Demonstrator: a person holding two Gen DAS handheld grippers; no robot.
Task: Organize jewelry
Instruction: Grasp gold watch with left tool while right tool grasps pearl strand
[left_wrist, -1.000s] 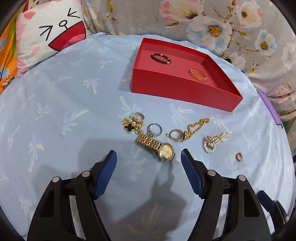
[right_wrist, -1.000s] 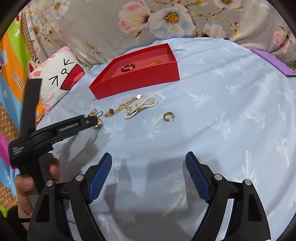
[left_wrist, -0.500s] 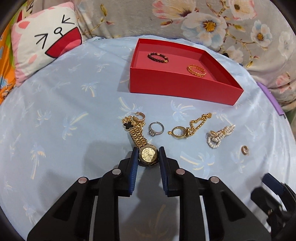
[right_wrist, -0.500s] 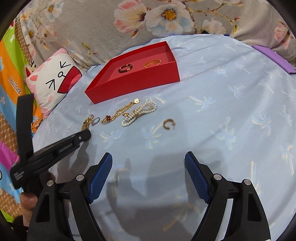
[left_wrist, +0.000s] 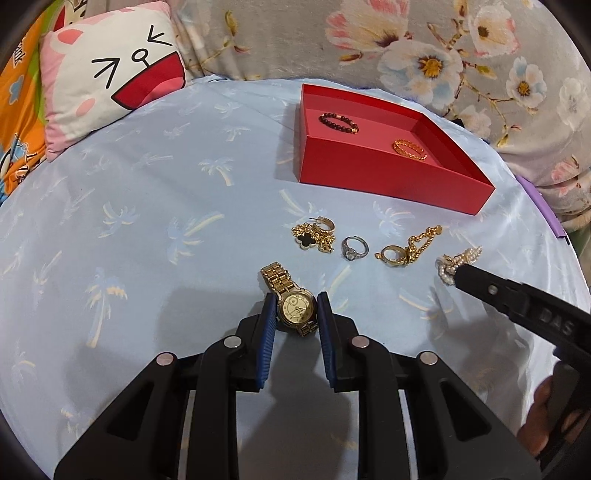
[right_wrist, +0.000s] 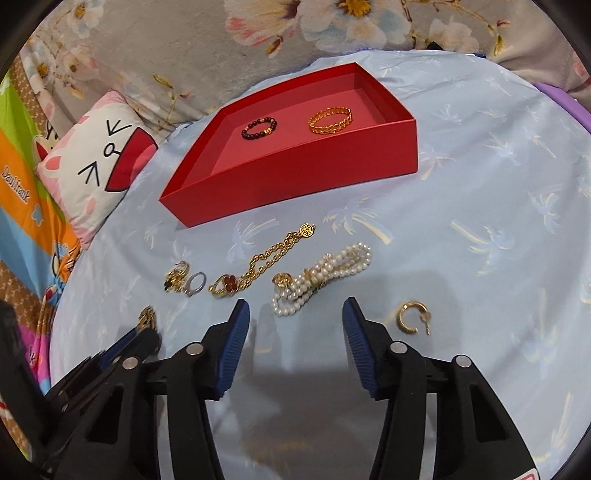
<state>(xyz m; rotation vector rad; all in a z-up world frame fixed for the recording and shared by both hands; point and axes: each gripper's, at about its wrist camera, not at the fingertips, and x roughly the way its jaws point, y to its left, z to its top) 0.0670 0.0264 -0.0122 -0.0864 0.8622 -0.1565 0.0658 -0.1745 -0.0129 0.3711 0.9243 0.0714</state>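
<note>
Blue palm-print bedding (left_wrist: 147, 221) carried the jewelry. Left tongs (left_wrist: 296, 314) clamped the gold watch (left_wrist: 295, 309) by its case; right tongs (right_wrist: 295, 314) gaped just short of the pearl strand (right_wrist: 325, 273), red tray (right_wrist: 295, 166) beyond.

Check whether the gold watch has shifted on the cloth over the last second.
Yes. The gold watch, clamped in the left gripper, has pulled toward the camera, away from the clover pendant its band lay against.
</note>
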